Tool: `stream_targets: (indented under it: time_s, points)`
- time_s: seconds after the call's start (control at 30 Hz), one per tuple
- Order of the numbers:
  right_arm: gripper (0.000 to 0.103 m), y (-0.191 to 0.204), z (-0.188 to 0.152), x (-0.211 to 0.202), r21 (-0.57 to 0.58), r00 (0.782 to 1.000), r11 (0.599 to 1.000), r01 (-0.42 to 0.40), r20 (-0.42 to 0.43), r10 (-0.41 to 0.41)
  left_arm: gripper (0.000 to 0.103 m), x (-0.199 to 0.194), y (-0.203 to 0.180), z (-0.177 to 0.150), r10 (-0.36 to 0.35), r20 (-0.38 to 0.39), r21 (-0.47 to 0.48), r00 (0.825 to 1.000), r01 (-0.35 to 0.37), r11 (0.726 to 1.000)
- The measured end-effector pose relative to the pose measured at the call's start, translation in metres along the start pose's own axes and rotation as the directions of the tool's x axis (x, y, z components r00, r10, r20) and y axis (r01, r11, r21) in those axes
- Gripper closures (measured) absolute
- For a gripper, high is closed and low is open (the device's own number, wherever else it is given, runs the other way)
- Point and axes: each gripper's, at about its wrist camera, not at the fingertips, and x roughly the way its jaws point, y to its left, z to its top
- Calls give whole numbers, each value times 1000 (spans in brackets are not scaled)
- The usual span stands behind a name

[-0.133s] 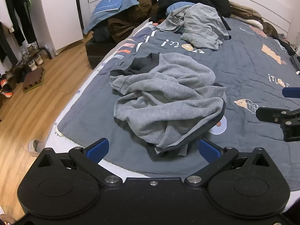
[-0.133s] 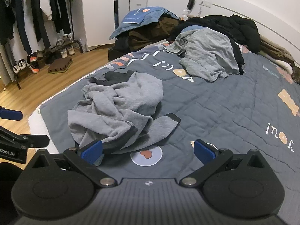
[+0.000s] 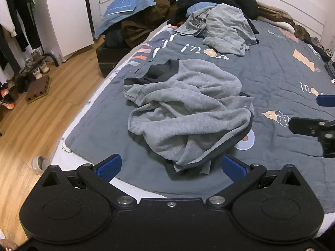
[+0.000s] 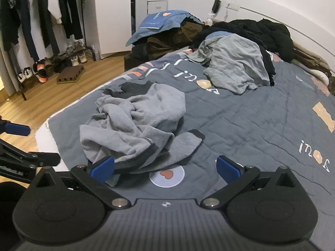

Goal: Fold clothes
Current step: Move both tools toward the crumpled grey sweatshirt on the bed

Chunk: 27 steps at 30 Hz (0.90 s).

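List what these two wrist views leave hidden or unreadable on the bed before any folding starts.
- Grey sweatshirt: crumpled on the quilt; its front, back and one sleeve are buried in its own folds, both views.
- Clothes pile at the far end: garments overlap, so no count is possible.
- Right gripper: in the left wrist view the frame edge cuts off all but one finger.
- Blue cloth: its print is too small to read.

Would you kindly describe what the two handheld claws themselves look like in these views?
Both are matte black plastic. The left claw and right claw each carry two blue rectangular fingertip pads on angled black link arms with silver pivot bolts, above two rounded housings with circular recesses. The right claw's base is ribbed, with a small emblem. No cables or sleeves show.
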Motion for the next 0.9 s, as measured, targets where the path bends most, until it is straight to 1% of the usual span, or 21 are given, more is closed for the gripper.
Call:
stream_targets:
  time_s: [0.13,0.2,0.23,0.37,0.47,0.53,0.63,0.73,0.77,0.9]
  points:
    - [0,1,0,4,-6,1000,1000,-9,7,9,0,1,0,2,3,-2,14,1000,-3,1000]
    - [0,5,3,-1,-15,998,999,-32,45,32,0,0,1,3,6,-8,24,1000,-5,1000]
    - [0,4,4,-2,-10,998,999,-42,48,43,0,-2,3,6,7,-14,29,1000,-7,1000]
    - [0,13,10,-1,-25,998,998,-51,36,52,0,-6,15,11,5,-3,18,1000,-5,1000]
    - [0,11,10,-1,-23,997,997,-67,42,68,0,-8,22,14,-6,0,-1,1000,6,1000]
    - [0,13,10,0,-25,997,997,-67,42,68,0,-9,22,14,-13,2,9,1000,13,1000]
    - [0,14,11,0,-18,997,997,-69,38,70,0,-9,21,15,-45,1,46,999,45,998]
    - [0,15,12,2,-12,997,998,-68,32,68,0,-11,24,15,-105,-11,65,994,106,992]
    - [0,16,12,1,-13,997,998,-68,32,68,0,-12,24,14,-106,-7,75,994,106,992]
    - [0,17,13,1,-23,997,997,-68,34,69,0,-16,27,15,-56,4,123,998,56,991]
